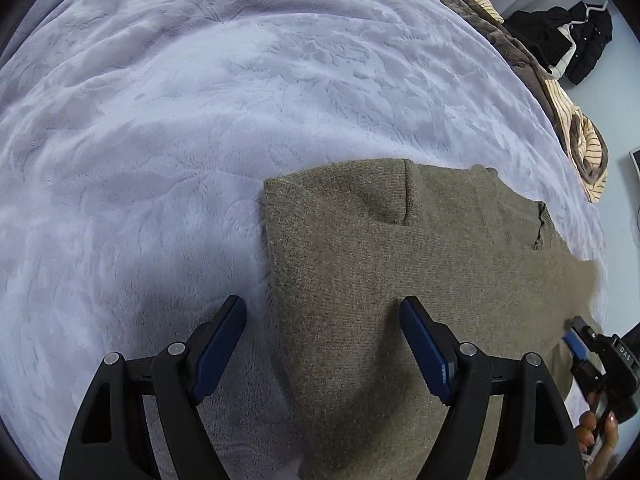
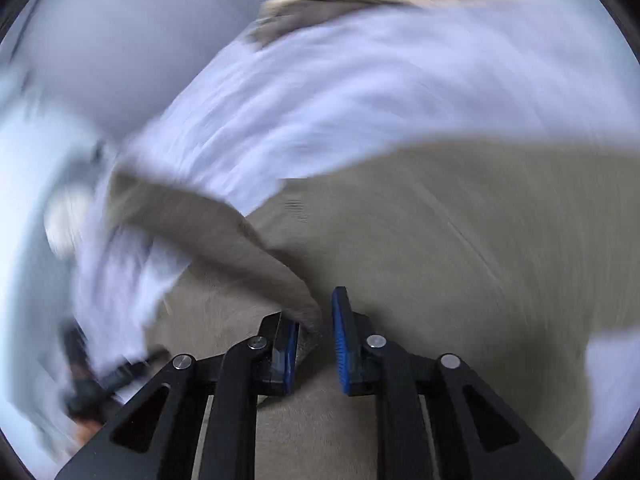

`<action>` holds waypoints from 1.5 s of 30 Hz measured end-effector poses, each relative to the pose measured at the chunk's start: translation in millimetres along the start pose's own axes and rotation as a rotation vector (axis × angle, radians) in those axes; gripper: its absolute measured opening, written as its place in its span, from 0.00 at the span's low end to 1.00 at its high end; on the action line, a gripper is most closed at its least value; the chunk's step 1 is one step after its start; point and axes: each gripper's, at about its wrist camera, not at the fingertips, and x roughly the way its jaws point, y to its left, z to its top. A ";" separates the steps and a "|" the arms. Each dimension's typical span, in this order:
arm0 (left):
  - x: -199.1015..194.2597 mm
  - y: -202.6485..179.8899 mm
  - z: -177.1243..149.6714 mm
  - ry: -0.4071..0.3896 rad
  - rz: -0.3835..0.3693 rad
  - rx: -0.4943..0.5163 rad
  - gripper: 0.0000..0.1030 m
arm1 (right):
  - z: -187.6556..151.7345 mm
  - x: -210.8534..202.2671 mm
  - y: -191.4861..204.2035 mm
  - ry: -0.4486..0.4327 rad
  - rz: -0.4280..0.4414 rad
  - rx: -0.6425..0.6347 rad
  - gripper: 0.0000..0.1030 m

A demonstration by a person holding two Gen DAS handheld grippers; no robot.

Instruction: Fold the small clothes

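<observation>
Left wrist view: your left gripper (image 1: 322, 322) gapes over the sweater (image 1: 400, 280); right gripper (image 2: 316, 320) brackets a raised fold, grip unclear through blur.

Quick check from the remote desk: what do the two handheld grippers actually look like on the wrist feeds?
Both match. The left gripper has black plastic linkage arms with triangular cut-outs, round silver pivot pins, and two straight fingers faced with blue ribbed pads. The right gripper has the same build; seen from the left wrist, its black body carries white lettering. No cables are visible.
</observation>
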 end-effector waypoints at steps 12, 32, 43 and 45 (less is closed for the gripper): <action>0.6 4.8 14.9 0.051 -0.073 0.073 0.21 | -158.2 78.6 95.0 0.425 0.303 -0.012 0.52; -10.1 36.1 19.1 0.023 -0.063 0.124 0.14 | -184.3 80.8 137.0 0.364 0.195 -0.200 0.58; -10.1 30.8 16.7 0.001 -0.024 0.108 0.14 | -36.0 29.0 3.5 0.017 -0.043 0.170 0.46; -10.5 27.8 16.1 -0.002 -0.009 0.114 0.14 | -29.9 28.0 8.5 0.016 -0.038 0.148 0.07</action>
